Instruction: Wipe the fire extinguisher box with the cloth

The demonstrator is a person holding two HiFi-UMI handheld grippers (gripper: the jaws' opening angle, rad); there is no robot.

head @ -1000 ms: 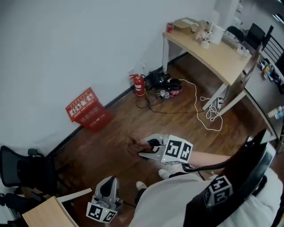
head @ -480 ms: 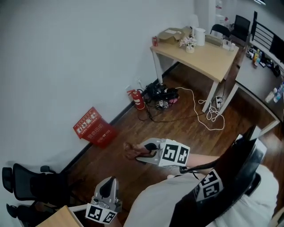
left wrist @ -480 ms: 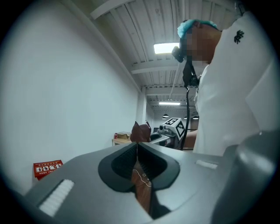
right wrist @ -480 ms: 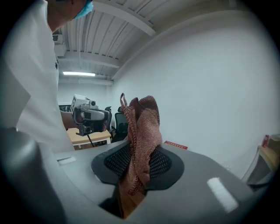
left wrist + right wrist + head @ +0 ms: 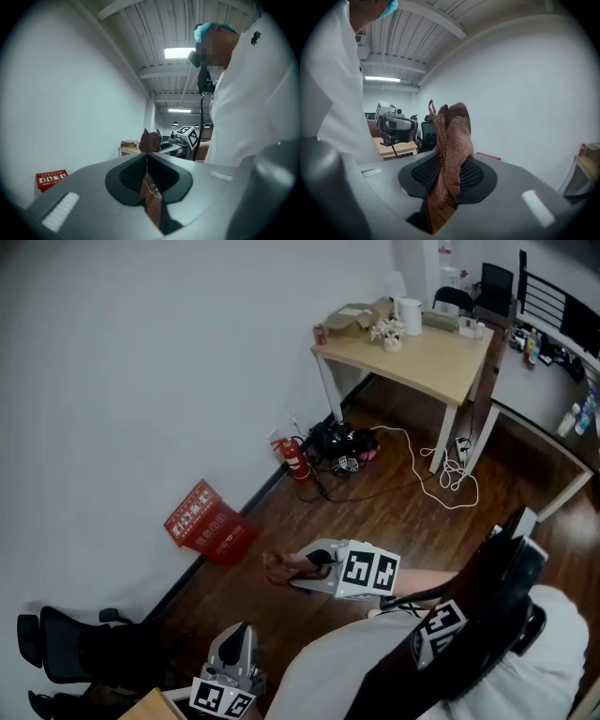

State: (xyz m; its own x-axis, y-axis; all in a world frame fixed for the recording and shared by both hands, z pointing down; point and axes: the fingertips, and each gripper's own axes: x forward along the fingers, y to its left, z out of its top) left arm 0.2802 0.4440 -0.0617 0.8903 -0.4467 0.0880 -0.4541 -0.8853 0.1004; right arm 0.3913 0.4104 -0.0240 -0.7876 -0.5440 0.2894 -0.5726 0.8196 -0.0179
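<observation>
Presently: one cloth [image 5: 451, 136] clamped in right gripper [image 5: 449, 174]; left gripper [image 5: 146, 177] closed, empty; one red fire extinguisher box [image 5: 208, 522] against far wall.

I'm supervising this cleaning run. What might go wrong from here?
The cloth is pinched in the right claw as a loose bunch, so it may slip out under rubbing. The fire extinguisher box stands on the floor against the wall; hard wiping could shove or tip it. Loose cables are a possible trip hazard.

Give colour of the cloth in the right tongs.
Reddish-brown, with a knitted weave. The cloth shows best in the right gripper view.
</observation>
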